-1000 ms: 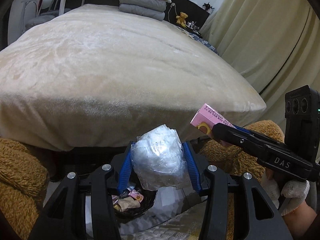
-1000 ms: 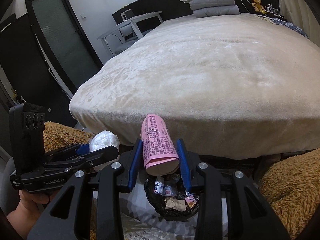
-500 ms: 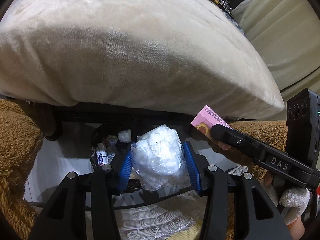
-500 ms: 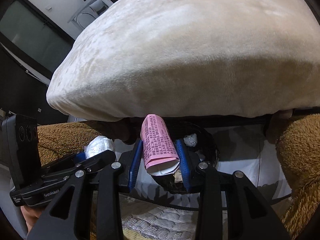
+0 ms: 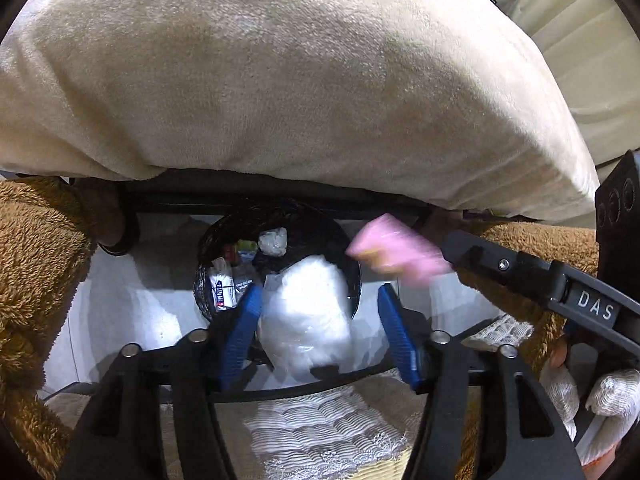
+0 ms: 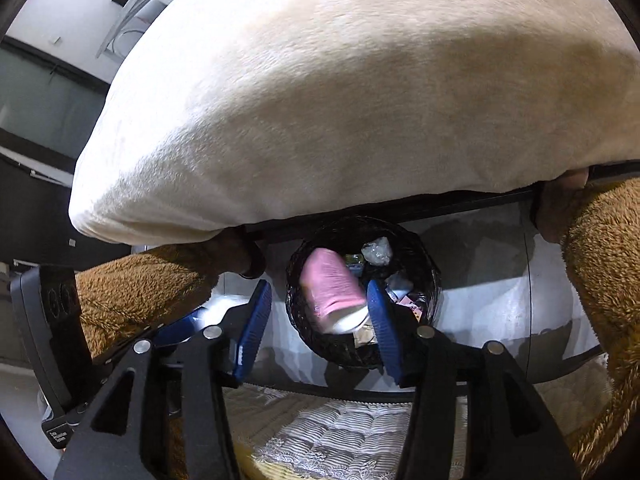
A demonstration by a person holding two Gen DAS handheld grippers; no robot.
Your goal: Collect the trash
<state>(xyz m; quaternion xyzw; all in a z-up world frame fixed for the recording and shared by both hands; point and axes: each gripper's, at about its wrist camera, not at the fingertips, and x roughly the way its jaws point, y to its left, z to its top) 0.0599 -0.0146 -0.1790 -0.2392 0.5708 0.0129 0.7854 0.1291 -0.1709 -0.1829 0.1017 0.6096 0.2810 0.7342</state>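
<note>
Two grippers hang over the same black-lined trash bin (image 5: pixel 352 280), which sits on the pale floor at the foot of a bed draped in a cream plush blanket (image 5: pixel 280 80).

From the left wrist view, the left gripper (image 5: pixel 320 316) points steeply down and its jaws are opening. A crumpled clear plastic bag (image 5: pixel 308 312) lies between the blue pads (image 5: pixel 244 332); it sits close against the left pad, while a clear gap shows between it and the right one, so the pads no longer squeeze it. The bag hangs over the bin's near rim. Inside the bin lie a small white wad (image 5: pixel 273 241), a white-and-red wrapper (image 5: pixel 222 289) and other scraps too small to name.

From the right wrist view, the right gripper (image 6: pixel 316 320) is likewise spreading its jaws. A pink carton (image 6: pixel 330 288) — blurred, tilted, printed side up — lies between the pads, near the right one and well clear of the left, directly over the open bin (image 6: pixel 434 280). The left wrist view shows the same carton (image 5: pixel 396 256) as a pink smear just off the tip of the right gripper's black finger, beside the bin's rim.

Brown fuzzy fabric (image 5: pixel 36 272) flanks the bin on both sides. A hand in a white knit glove (image 5: pixel 612 396) holds the right gripper's handle. Below both grippers lies a white lace-patterned cloth (image 5: pixel 320 432).
</note>
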